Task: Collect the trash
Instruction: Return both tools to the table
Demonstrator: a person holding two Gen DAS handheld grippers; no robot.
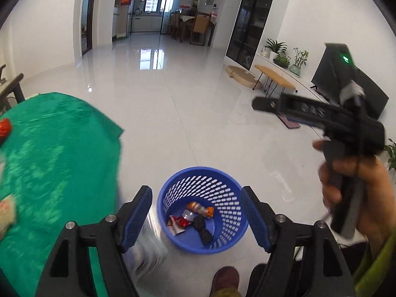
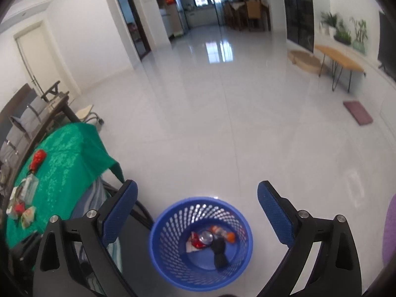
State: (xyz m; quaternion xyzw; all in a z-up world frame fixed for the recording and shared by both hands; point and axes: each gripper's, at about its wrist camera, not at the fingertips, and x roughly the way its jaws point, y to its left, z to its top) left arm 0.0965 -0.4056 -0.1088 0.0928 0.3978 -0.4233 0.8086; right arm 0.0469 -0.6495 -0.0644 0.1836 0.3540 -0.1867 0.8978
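A blue perforated basket (image 1: 170,190) stands on the white floor, and both grippers hover above it. Inside lie a red wrapper (image 2: 195,242), a crushed can (image 2: 206,236), an orange wrapper (image 2: 229,236) and a black item (image 2: 219,247). My left gripper (image 1: 196,215) is open with nothing between its blue pads. A blurred shiny thing (image 1: 146,247) shows just below its left finger; I cannot tell what it is. My right gripper (image 2: 198,215) is wide open and empty over the basket (image 2: 158,225). A hand (image 1: 351,185) holds it at the right of the left wrist view.
A table under a green cloth (image 2: 66,163) stands left of the basket. On it lie a red wrapper (image 2: 38,159), clear packaging (image 2: 27,188) and small wrappers (image 2: 27,216). A shoe (image 1: 226,279) is near the basket. A wooden bench (image 2: 339,58) and television (image 1: 346,84) stand at the right.
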